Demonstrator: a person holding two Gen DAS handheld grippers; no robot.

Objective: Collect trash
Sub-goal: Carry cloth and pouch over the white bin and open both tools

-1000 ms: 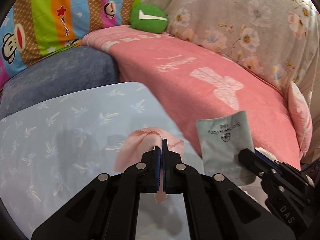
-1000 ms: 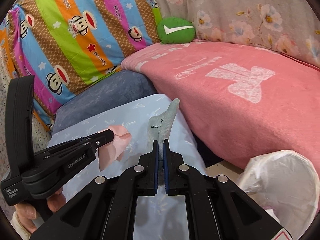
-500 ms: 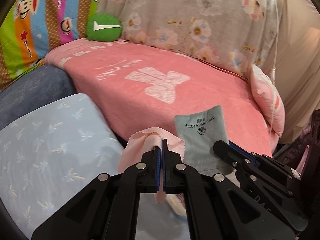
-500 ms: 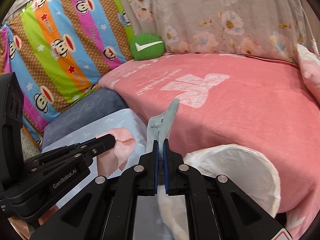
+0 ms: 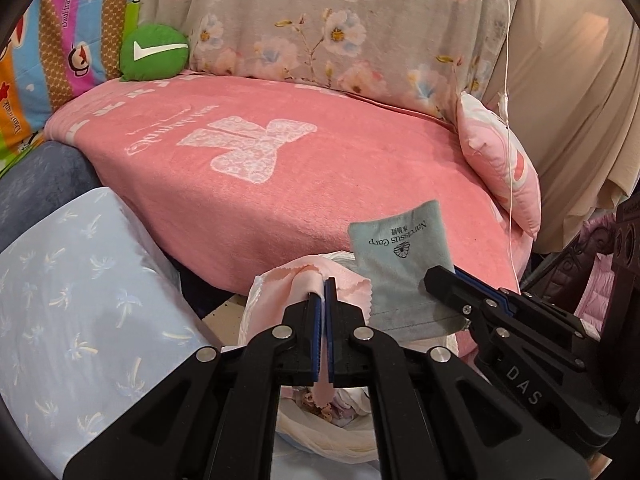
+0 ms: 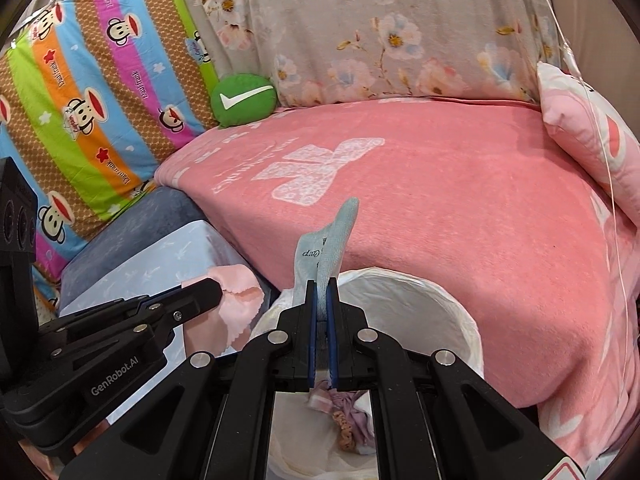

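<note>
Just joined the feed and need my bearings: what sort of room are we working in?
Most likely a home bedroom or sitting corner: a pink blanket spread over a bed or sofa, floral bedding behind it, a cartoon-monkey pillow, and a lined waste bin beside it.

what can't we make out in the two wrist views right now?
- Bin: floor and most contents hidden by the right gripper; left wrist view blocks it too.
- Pink cloth in the left gripper: lower part behind the fingers.
- Grey-blue cloth: right wrist view shows it edge-on, print partly legible.
- Hands: out of frame.
</note>
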